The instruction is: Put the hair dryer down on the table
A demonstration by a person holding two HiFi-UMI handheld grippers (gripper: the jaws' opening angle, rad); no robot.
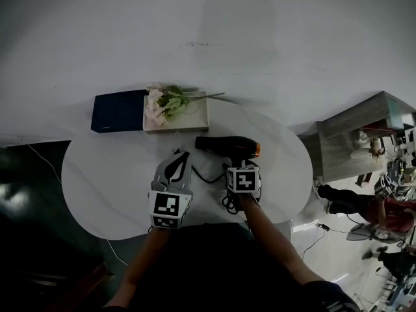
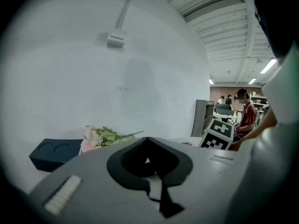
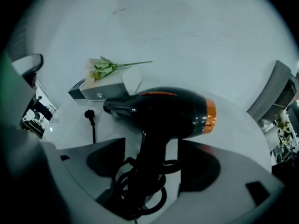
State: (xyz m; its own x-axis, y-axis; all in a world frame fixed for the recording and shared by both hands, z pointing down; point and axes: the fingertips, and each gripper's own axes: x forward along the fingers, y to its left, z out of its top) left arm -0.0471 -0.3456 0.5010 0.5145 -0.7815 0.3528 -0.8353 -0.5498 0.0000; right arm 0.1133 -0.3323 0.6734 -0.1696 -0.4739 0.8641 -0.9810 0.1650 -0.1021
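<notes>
A black hair dryer [image 1: 227,146] with an orange ring lies on the round white table [image 1: 104,181], nozzle pointing left. In the right gripper view its body [image 3: 168,111] lies crosswise and its handle runs back between my jaws, with white table showing on both sides of the handle. My right gripper [image 1: 242,163] [image 3: 152,157] stands open around that handle, its pads clear of it. The dryer's black cord [image 3: 140,190] lies coiled at the handle's end. My left gripper [image 1: 179,158] [image 2: 149,164] rests to the left of the dryer, shut with nothing in it.
Behind the dryer stand a white box [image 1: 188,119] with pink flowers [image 1: 161,104] on it and a dark blue box [image 1: 118,111]. The cord's plug [image 3: 88,114] lies left of the nozzle. A grey cabinet [image 1: 364,132] and people stand off to the right.
</notes>
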